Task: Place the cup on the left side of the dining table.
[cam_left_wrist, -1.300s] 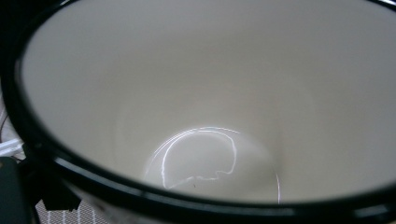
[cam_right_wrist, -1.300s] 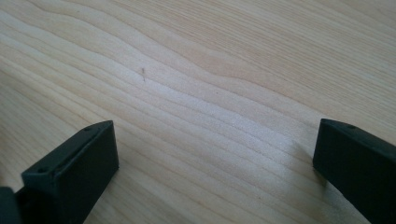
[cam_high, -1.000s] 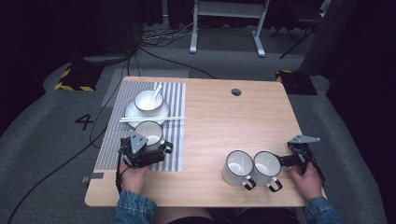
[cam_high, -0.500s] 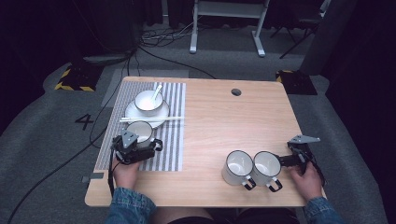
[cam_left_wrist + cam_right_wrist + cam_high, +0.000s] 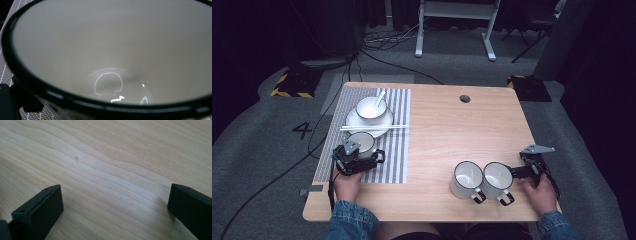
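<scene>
Left gripper [image 5: 362, 161] has slid left with the enamel mug [image 5: 361, 142], now on the striped placemat [image 5: 398, 150] just beside the plate [image 5: 384, 127]. Can't tell its grip. Right gripper [image 5: 113, 205] spread, idle on bench. Risk: mug clips chopsticks [image 5: 374, 127].

Pretty dim room overall, the wooden desk [image 5: 472, 125] is the one well-lit thing and it has a round cable hole [image 5: 465, 98] near its far edge. The floor is grey carpet [image 5: 257, 150] with a white number 4 [image 5: 303, 130] marked on it, black cables [image 5: 377, 47] snaking around, and yellow-black hazard tape [image 5: 287, 92] at the left. Behind the desk there's a white metal frame stand [image 5: 454, 25] against the dark.
</scene>
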### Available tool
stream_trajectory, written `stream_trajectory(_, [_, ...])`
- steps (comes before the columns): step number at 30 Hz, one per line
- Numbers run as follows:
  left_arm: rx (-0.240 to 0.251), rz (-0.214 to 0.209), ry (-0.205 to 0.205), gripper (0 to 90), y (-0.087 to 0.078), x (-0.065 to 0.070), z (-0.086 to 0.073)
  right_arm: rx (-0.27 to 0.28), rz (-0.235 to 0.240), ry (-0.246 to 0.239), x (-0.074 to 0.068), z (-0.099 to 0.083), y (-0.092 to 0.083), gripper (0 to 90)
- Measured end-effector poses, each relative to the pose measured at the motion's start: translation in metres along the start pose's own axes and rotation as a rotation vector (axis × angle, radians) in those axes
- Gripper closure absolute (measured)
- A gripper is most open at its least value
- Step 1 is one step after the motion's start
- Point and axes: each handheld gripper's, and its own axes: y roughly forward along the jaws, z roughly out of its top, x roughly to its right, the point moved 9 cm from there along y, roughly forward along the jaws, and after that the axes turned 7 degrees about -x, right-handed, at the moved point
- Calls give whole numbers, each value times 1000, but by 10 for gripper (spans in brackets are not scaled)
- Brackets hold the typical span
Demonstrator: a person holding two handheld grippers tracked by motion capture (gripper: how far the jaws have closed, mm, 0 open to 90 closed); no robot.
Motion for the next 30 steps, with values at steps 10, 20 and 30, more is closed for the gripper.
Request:
stream_trajectory(10, [-48, 42, 53, 28, 1, 3, -6, -1, 0, -1, 0, 0, 0, 3])
stream_trajectory(20, [-42, 29, 5, 27, -2, 2, -13, 0, -1, -1, 0, 0, 0, 3])
stream_trajectory(30, [-53, 16, -6, 19, -3, 3, -13, 0, 0, 1, 0, 0, 0, 3])
